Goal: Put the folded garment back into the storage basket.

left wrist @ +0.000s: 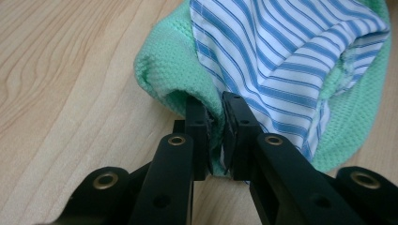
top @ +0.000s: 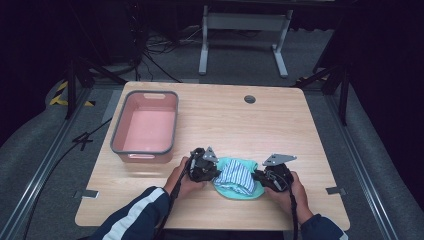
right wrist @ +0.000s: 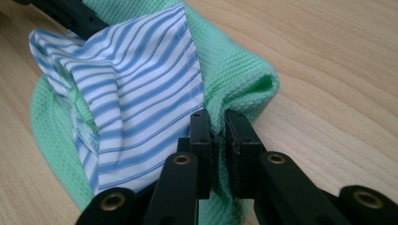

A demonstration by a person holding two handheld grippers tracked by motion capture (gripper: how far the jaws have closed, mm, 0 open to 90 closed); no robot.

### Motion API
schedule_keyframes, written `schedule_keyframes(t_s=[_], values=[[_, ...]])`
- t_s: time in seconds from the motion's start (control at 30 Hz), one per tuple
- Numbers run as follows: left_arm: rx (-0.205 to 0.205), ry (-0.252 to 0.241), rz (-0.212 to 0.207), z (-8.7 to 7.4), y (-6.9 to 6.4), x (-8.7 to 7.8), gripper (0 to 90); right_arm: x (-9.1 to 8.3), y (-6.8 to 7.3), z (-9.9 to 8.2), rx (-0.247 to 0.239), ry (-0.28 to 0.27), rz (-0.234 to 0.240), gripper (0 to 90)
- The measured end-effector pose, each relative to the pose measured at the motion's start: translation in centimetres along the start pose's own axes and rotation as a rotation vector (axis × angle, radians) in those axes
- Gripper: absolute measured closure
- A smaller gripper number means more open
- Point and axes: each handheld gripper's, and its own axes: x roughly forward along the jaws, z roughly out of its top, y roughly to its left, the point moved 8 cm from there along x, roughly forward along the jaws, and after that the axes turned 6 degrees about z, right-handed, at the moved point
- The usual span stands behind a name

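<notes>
While the green cloth (top: 239, 192) with the striped cloth (top: 237, 175) on it lies near the table's (top: 280, 125) front edge, the left gripper (top: 212, 172) pinches its left end and the right gripper (top: 258, 176) pinches its right end, the pink bin (top: 146, 150) back-left.

A light wood-grain bench (top: 280, 125) with rounded corners stands on grey carpet (top: 240, 55). A round grommet hole (top: 249, 99) sits near its far edge, right of centre. Beyond the far edge stands a white metal frame (top: 244, 35) with two legs and feet, perhaps the base of another desk. Black cables (top: 155, 47) lie tangled on the floor at the far left. Dark tripod-like struts (top: 82, 75) rise off both far corners, and yellow-black hazard tape (top: 62, 95) marks the floor at left. Metal rails (top: 42, 170) run along both sides. The surroundings are dark; light falls mainly on the bench.
</notes>
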Motion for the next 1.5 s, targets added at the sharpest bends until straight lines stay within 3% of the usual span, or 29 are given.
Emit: schedule_keyframes(t_s=[0.4, 0.6, 0.8, 1.1, 1.3, 1.5], values=[[0.036, -0.005, 0.016, 1.7, 0.6, -1.2, 82.1, -1.6, -0.5, 1.8, 0.004, -0.056, 0.001, 82.5], [0.052, -0.026, 0.052, 3.4, 1.8, -3.2, 82.2, -2.6, -0.4, 3.5, -0.002, -0.090, 0.002, 82.5], [0.049, -0.042, 0.095, 4.5, 3.2, -5.1, 82.3, -3.4, -0.2, 6.5, -0.030, -0.133, -0.008, 82.5], [0.042, -0.058, 0.124, 5.2, 5.1, -7.7, 82.2, -3.9, 0.4, 10.1, -0.064, -0.167, -0.016, 82.5], [0.045, -0.058, 0.164, 5.0, 6.4, -9.5, 82.2, -3.4, 1.2, 12.0, -0.090, -0.172, -0.009, 82.5], [0.021, -0.082, 0.185, 4.5, 7.8, -11.4, 82.2, -2.9, 1.9, 13.9, -0.107, -0.181, -0.002, 82.5]])
